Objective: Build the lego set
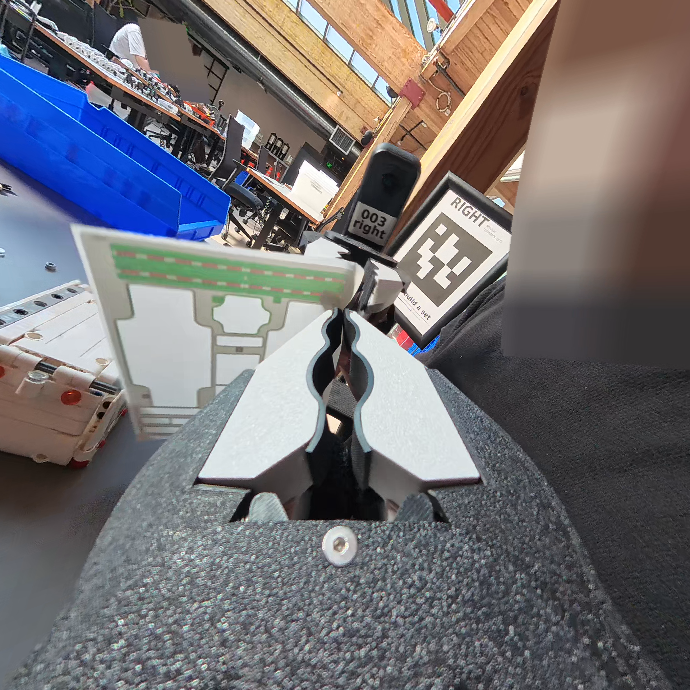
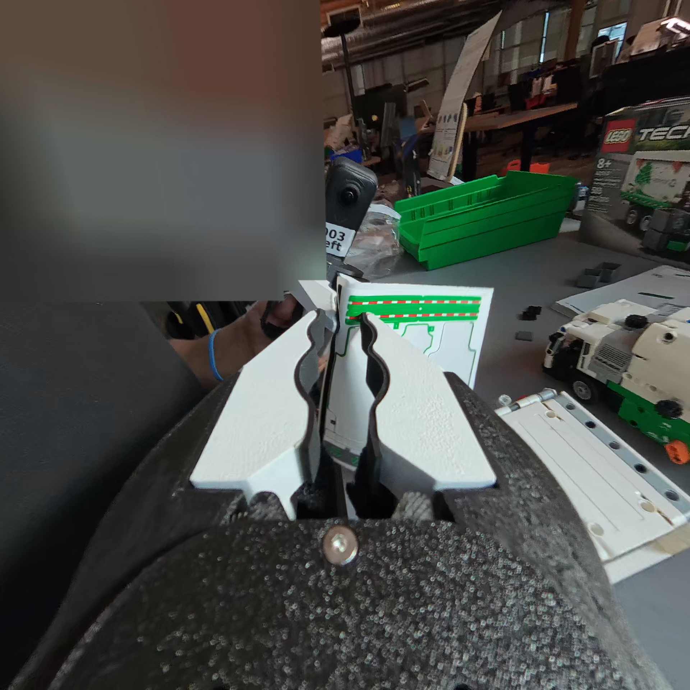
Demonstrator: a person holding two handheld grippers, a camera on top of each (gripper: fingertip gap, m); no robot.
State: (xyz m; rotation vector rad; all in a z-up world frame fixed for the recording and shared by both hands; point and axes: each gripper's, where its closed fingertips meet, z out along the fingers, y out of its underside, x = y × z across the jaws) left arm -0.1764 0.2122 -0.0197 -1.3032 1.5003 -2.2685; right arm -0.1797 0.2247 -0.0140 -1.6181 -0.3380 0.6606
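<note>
Jaws on sheet [image 2: 414, 328]; green bin [image 2: 485, 220]

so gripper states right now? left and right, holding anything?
Left gripper: shut; whether it pinches the sticker sheet cannot be told.
Right gripper: shut on the sticker sheet, held upright.

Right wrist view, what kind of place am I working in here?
Probably a shared workshop or lab in a warehouse-like hall: long wooden workbenches with black office chairs, exposed timber roof beams, and a green plastic parts bin on the grey table.
</note>
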